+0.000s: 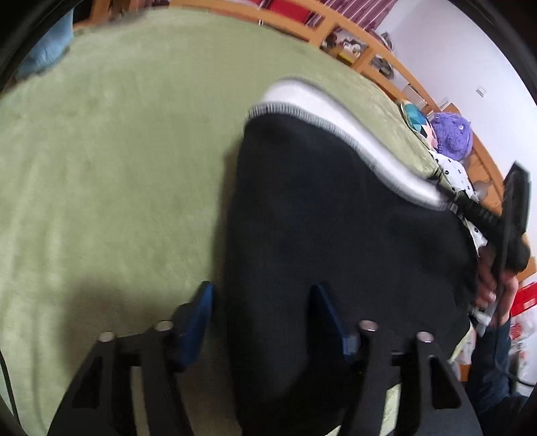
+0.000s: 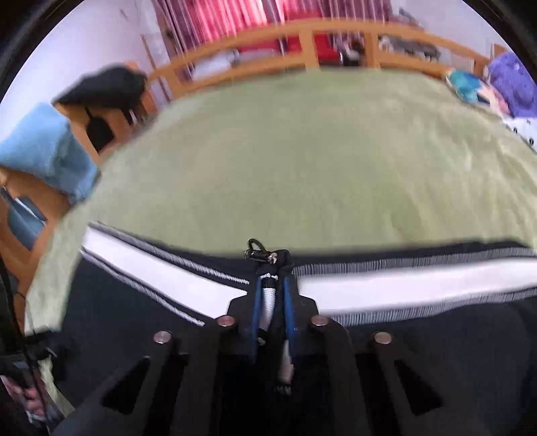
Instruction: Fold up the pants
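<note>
Room: a bedroom, with a wooden headboard (image 2: 335, 33) along the far edge and red-striped curtains (image 2: 228, 16) behind it.
Bed: a green blanket (image 1: 117, 151) covers it and serves as the folding surface; most of it lies bare beyond the garment.
Pants: black with a white side stripe (image 2: 386, 281), the pants (image 1: 335, 218) lie across the near part of the bed, close to the person, apparently so both hands can reach an edge.
Clutter: a blue towel (image 2: 47, 147) hangs at the left edge, and a purple plush (image 1: 453, 134) sits beside a spotted cloth at the right, both well apart from the work.
Right gripper: its jaws are pressed together on a bunched bit of striped edge, so the right gripper (image 2: 272, 278) can probably lift or drag that side; a small metal clip (image 2: 255, 250) pokes out just past the tips.
Left gripper: the jaws stand spread over the black cloth, with the left gripper (image 1: 261, 295) holding nothing; I judge it is lining up to take the near edge.
Stage: judging by the flat, wide spread, the fold looks barely begun.
</note>
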Demonstrator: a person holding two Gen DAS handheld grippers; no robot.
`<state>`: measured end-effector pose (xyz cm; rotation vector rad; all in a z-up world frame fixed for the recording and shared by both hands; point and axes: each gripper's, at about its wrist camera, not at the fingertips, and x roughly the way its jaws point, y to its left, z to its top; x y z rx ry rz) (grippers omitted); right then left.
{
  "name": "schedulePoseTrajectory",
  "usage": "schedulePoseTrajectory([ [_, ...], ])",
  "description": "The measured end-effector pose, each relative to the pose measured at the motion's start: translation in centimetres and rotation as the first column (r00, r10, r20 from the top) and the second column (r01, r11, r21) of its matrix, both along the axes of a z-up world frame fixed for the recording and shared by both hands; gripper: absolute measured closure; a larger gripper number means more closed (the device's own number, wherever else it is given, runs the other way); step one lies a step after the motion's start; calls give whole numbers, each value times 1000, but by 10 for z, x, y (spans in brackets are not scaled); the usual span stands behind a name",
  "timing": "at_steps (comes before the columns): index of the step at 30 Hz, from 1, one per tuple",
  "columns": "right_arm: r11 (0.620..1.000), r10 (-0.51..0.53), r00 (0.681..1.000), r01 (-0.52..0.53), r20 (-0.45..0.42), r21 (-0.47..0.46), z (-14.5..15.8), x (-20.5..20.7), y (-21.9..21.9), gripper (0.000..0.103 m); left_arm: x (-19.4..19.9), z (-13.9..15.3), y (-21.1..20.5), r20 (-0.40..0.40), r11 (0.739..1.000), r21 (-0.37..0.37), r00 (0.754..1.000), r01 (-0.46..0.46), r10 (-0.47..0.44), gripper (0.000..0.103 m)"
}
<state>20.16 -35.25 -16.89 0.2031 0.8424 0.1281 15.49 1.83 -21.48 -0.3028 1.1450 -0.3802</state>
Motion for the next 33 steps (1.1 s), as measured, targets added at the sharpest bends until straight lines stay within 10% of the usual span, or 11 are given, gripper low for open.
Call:
schedulePoseTrajectory([
  [10,996,-3,995,-6,-101,-84,-30,29,-2,81,-4,11,-5,26,998,60,1000,14,-16,43],
  [14,999,-52,998,52,-18,-1,12,-24,-22,58,-16,26,-6,81,997,70,996,19,-25,36],
  [21,998,59,997,-60,-54,-27,2,-114,15,58,-26,21,-3,81,999,38,997,4,-7,36],
  [25,998,38,997,-41,-61,-49,-22,-115,25,91,-24,13,-6,52,999,40,999,2,-4,36],
  [33,993,69,997,-71,19,99,40,-146,8,94,-31,16,-2,47,999,43,999,-22,20,36],
])
